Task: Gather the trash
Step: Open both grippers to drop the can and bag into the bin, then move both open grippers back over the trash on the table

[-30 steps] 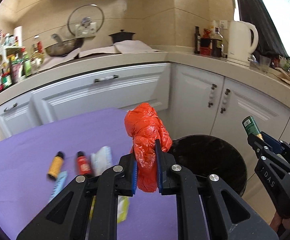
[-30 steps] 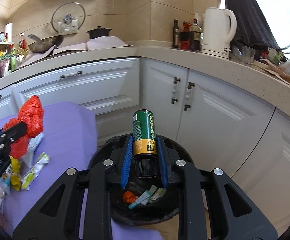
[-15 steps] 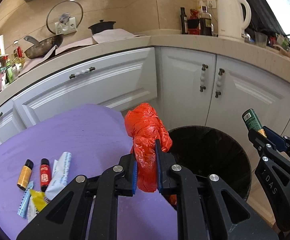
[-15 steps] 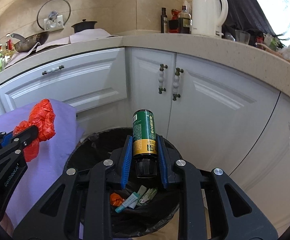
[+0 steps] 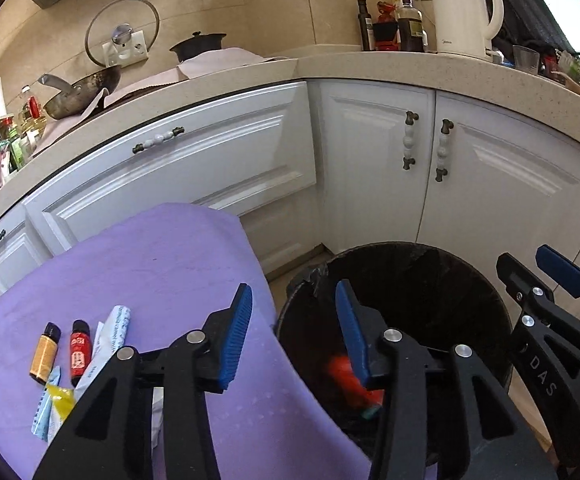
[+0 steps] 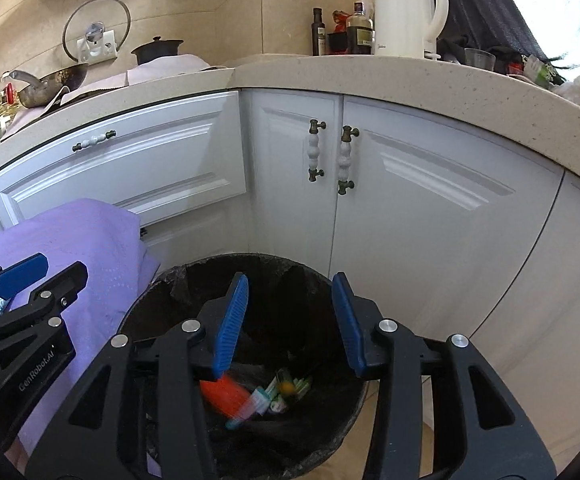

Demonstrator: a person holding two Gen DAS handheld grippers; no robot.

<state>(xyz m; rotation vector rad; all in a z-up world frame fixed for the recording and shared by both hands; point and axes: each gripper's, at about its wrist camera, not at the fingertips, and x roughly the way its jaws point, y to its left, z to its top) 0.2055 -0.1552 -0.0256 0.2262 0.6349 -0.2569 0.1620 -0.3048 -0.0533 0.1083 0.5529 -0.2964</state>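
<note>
My left gripper (image 5: 294, 316) is open and empty, at the purple table's right edge, over the rim of the black trash bin (image 5: 430, 256). My right gripper (image 6: 287, 308) is open and empty above the bin (image 6: 249, 260). The red plastic bag (image 6: 223, 396) lies blurred inside the bin among wrappers and also shows in the left wrist view (image 5: 348, 376). The green can is not visible. On the purple cloth (image 5: 149, 260) lie an orange bottle (image 5: 43, 354), a red bottle (image 5: 80, 350), a white tube (image 5: 109, 332) and a yellow wrapper (image 5: 61, 400).
White cabinet doors (image 6: 410, 200) stand right behind the bin. A counter (image 5: 410, 64) above carries a white kettle (image 5: 464, 8), bottles and a wok (image 5: 77, 88). The right gripper appears at the right edge of the left wrist view (image 5: 546, 280).
Both grippers opened. The red bag left the left gripper and the green can left the right gripper; the bag now lies in the bin.
</note>
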